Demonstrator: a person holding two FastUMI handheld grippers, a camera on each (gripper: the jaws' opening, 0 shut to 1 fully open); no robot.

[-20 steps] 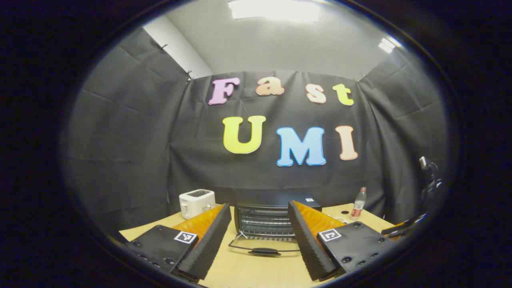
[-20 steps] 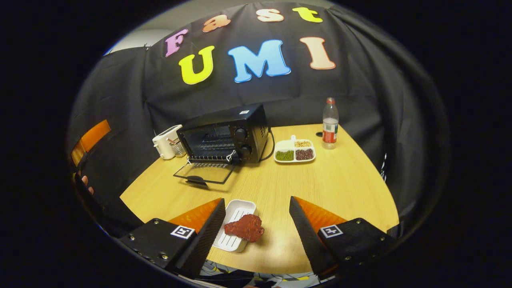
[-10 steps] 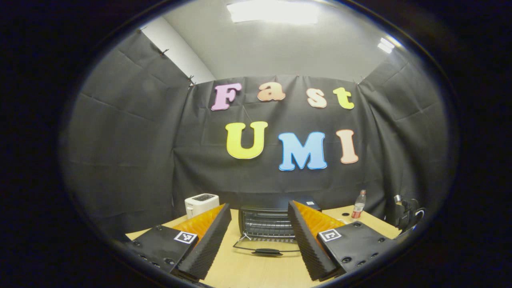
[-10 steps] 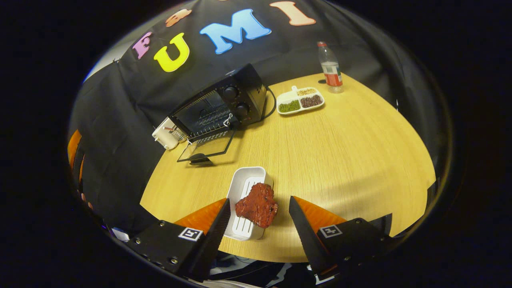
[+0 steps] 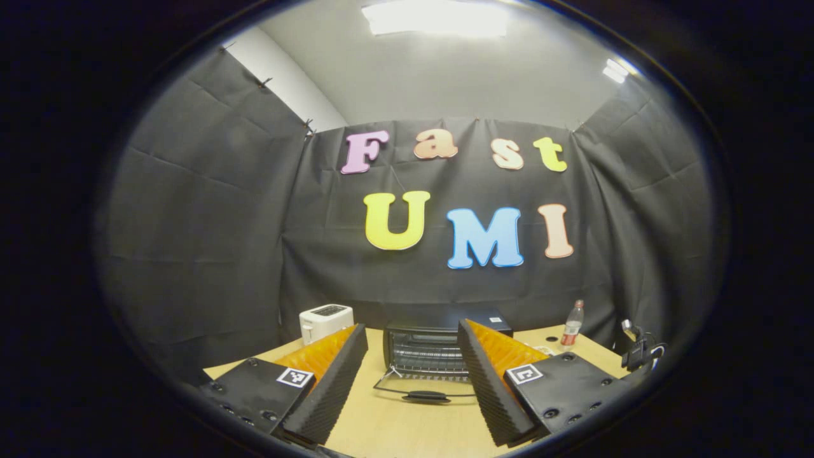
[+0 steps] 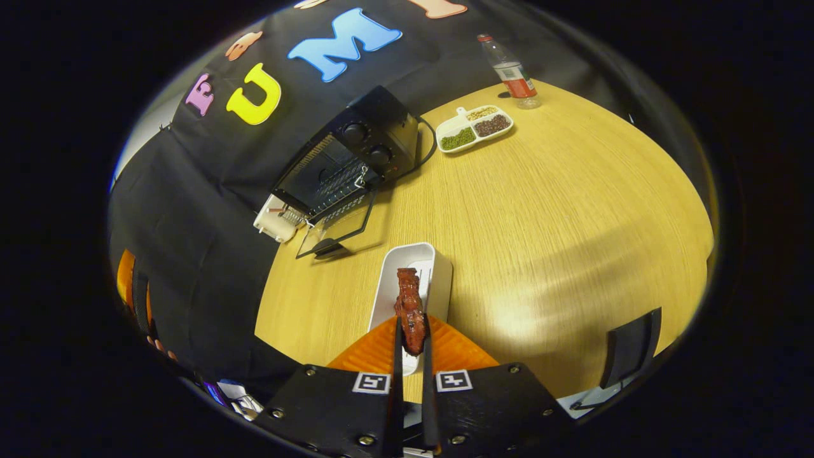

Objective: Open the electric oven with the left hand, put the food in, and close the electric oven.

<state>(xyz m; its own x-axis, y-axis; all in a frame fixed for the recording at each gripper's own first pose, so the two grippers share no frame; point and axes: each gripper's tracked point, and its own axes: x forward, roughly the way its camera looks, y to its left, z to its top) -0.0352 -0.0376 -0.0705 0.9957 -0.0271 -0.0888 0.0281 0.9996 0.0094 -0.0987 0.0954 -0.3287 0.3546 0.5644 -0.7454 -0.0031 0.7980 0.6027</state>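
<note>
My right gripper (image 6: 411,343) pinches meat slab (image 6: 409,310) edge-on between fingers; looks soft, greasy, may slip. Left gripper (image 5: 412,369) wide, empty.

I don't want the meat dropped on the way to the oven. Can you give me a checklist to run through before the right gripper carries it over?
1. Right gripper shut on the piece of meat: ok, both fingers press its sides.
2. Meat clear of the white tray: cannot tell, it stands on edge above the tray.
3. Oven door open: ok, it is folded down onto the table.
4. Path across the table to the oven free: ok.
5. Left gripper out of the doorway: ok, open and back from the door.
</note>
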